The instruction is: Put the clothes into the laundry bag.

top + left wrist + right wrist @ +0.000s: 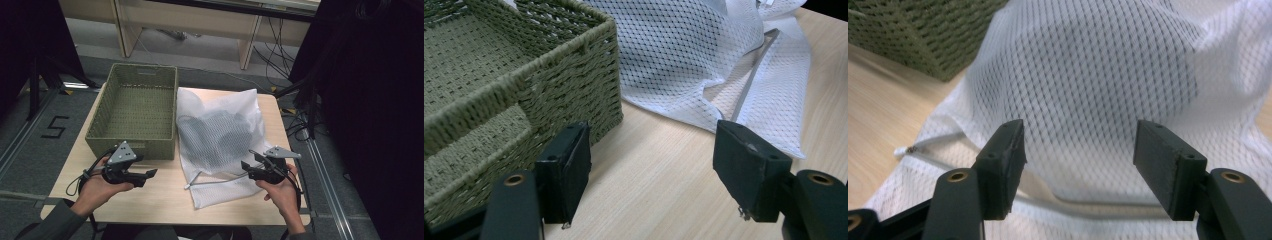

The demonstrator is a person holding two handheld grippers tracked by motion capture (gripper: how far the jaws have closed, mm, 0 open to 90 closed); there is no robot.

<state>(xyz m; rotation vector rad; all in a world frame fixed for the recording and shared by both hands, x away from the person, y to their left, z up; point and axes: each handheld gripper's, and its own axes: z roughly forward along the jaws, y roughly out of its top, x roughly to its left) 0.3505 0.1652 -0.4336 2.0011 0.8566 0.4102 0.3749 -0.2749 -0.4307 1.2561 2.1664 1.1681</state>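
Observation:
A white mesh laundry bag lies on the wooden table, bulging over something dark inside. Its grey zipper strip runs along the near edge. A green woven basket stands to the bag's left, with nothing visible in it. My left gripper is open in front of the basket's near corner, jaws apart over bare table. My right gripper is open, held just above the bag's near right part, with the zipper strip beneath its jaws.
The table's near edge lies close to the person's hands. Cables trail on the floor behind the table. Dark curtains stand at the right, and a stand's legs at the left.

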